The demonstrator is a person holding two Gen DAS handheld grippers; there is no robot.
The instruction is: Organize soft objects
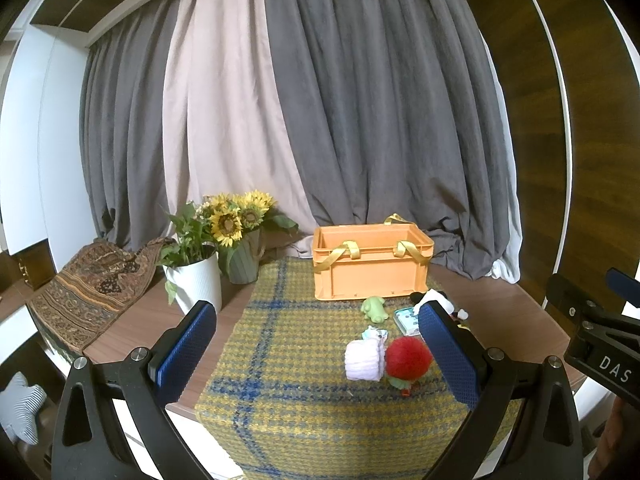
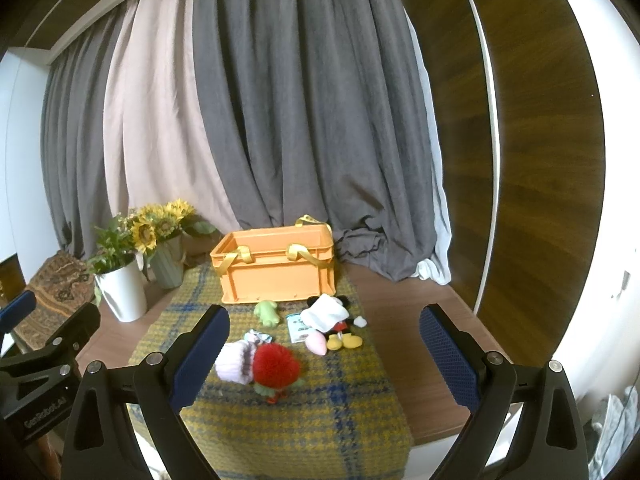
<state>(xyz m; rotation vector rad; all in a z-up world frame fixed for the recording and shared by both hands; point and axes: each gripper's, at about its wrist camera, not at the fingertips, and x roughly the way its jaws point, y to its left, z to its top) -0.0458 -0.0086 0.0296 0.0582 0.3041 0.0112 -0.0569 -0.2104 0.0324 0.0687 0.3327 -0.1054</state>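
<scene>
From your left wrist, your left gripper (image 1: 316,354) holds its jaws wide apart over the red pompom (image 1: 408,358) and white roll (image 1: 363,360) before the orange crate (image 1: 370,266). From your right wrist, your right gripper (image 2: 324,354) also gapes, empty, above the mouse doll (image 2: 334,320) on the table (image 2: 404,308).

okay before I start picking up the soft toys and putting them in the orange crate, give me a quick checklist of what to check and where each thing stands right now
1. Left gripper open and holding nothing: ok.
2. Right gripper open and holding nothing: ok.
3. Orange crate upright with its top open, yellow straps hanging over the front rim: ok.
4. Room inside the crate: cannot tell, the inside is hidden from both cameras.
5. Nearest toys free to grab: not ok, the red pompom toy presses against the lilac knit roll.
6. Mouse doll clear: not ok, a white cloth lies over it.
</scene>
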